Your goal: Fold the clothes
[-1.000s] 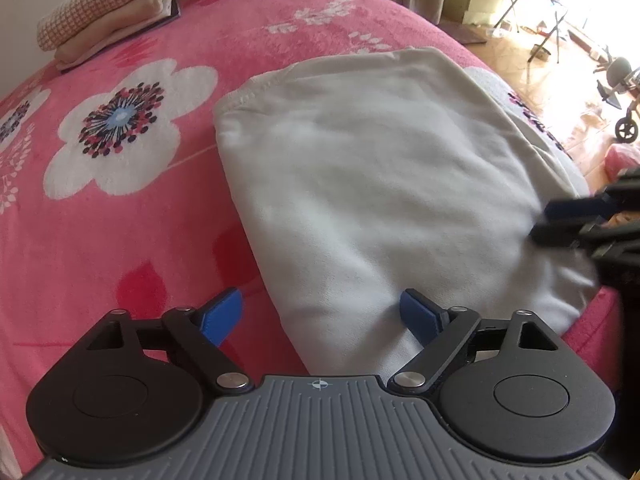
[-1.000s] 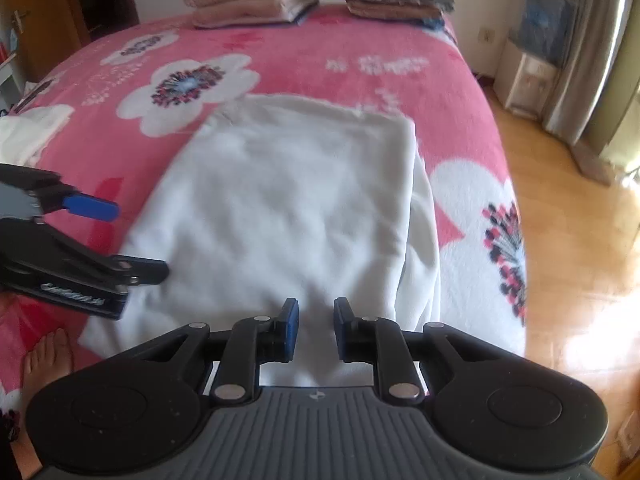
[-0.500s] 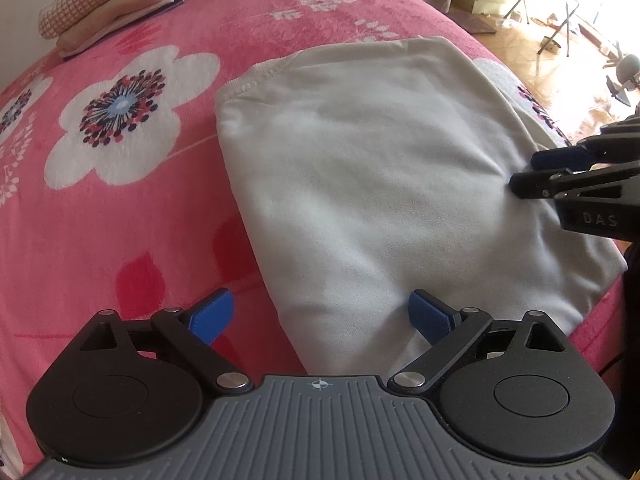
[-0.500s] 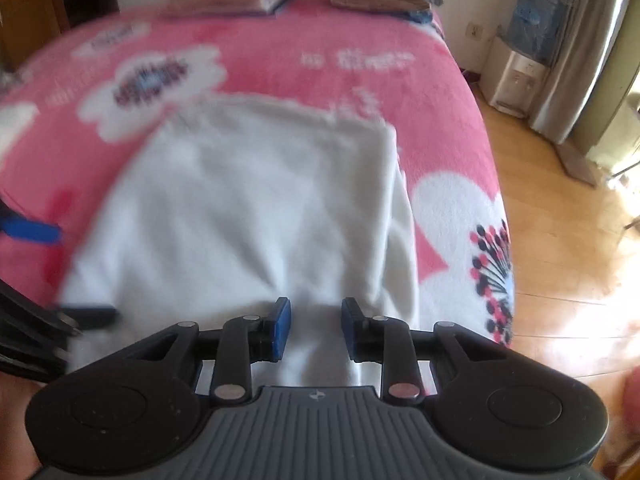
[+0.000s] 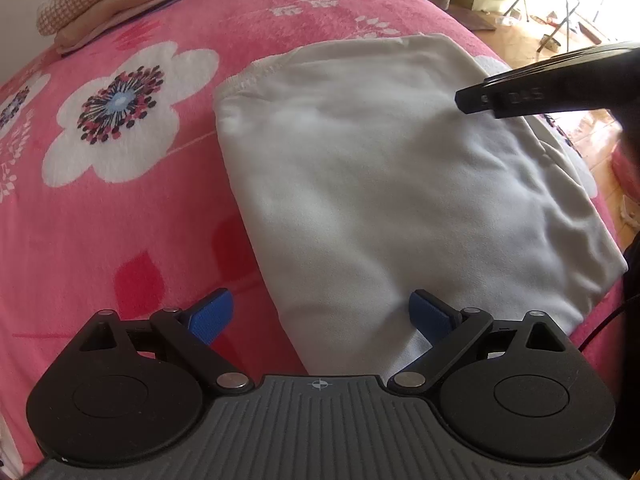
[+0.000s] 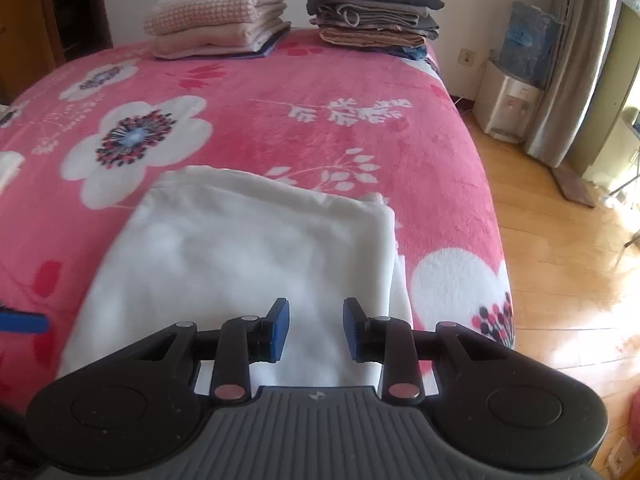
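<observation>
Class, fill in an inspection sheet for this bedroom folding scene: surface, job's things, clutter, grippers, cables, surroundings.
Surface: bed with a pink flowered blanket.
Job's things: white garment lying folded flat near the bed's near edge, a few wrinkles on one side.
Clutter: two stacks of folded clothes at the far end, a pale stack and a dark stack.
Grippers: left gripper wide open over the garment's near edge; right gripper partly open, nothing pressed between its pads, over the garment.
Cables: thin dark cable at the bed's edge.
Surroundings: wooden floor, water dispenser, curtain.
</observation>
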A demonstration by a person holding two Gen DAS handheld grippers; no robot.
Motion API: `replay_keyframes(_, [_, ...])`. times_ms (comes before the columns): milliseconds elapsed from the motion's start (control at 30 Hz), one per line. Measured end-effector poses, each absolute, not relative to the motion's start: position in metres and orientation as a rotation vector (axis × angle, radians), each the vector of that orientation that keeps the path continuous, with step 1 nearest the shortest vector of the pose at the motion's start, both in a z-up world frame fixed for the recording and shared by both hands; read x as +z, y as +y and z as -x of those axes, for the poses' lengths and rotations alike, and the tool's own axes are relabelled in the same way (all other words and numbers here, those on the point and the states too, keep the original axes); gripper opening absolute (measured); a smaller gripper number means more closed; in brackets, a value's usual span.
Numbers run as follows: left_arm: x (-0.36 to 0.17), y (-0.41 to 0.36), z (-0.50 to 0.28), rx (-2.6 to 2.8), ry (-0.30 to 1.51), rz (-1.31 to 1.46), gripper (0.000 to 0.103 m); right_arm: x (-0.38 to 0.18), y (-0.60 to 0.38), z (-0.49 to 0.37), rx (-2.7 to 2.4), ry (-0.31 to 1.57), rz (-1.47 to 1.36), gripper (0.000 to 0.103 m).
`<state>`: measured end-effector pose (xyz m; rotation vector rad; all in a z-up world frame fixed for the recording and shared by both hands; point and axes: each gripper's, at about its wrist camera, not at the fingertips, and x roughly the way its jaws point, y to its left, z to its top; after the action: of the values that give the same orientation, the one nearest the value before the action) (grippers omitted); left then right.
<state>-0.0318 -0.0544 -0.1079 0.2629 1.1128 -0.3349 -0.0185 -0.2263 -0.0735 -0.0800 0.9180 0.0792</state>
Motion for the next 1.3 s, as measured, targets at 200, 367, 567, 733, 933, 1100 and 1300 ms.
replay_keyframes(200, [-0.108,-0.053,0.031,-0.334,1.119,-0.249,0.097,-0.092,-0.239,0.002,0.061,0.965,0.01,0.031])
replay_keyframes(367, [-0.109,-0.051,0.03,-0.333,1.127,-0.235,0.097,-0.093,-0.238,0.001,0.061,0.968,0.015,0.031])
replay_keyframes(567, [-0.109,-0.05,0.03,-0.331,1.132,-0.223,0.097,-0.093,-0.238,0.0,0.063,0.969,0.019,0.032])
replay_keyframes(733, [-0.11,-0.049,0.03,-0.33,1.135,-0.216,0.097,-0.087,-0.236,-0.001,0.051,0.975,0.019,0.032])
replay_keyframes(933, [-0.111,-0.048,0.03,-0.334,1.135,-0.21,0.098,-0.072,-0.234,0.0,0.061,0.92,0.015,0.032])
replay_keyframes(1100, [-0.112,-0.046,0.03,-0.343,1.132,-0.202,0.098,-0.078,-0.242,-0.016,0.036,0.916,-0.033,0.032])
replay_keyframes(1300, [-0.115,-0.043,0.029,-0.352,1.137,-0.177,0.099,-0.097,-0.257,-0.027,0.012,0.944,-0.146,0.032])
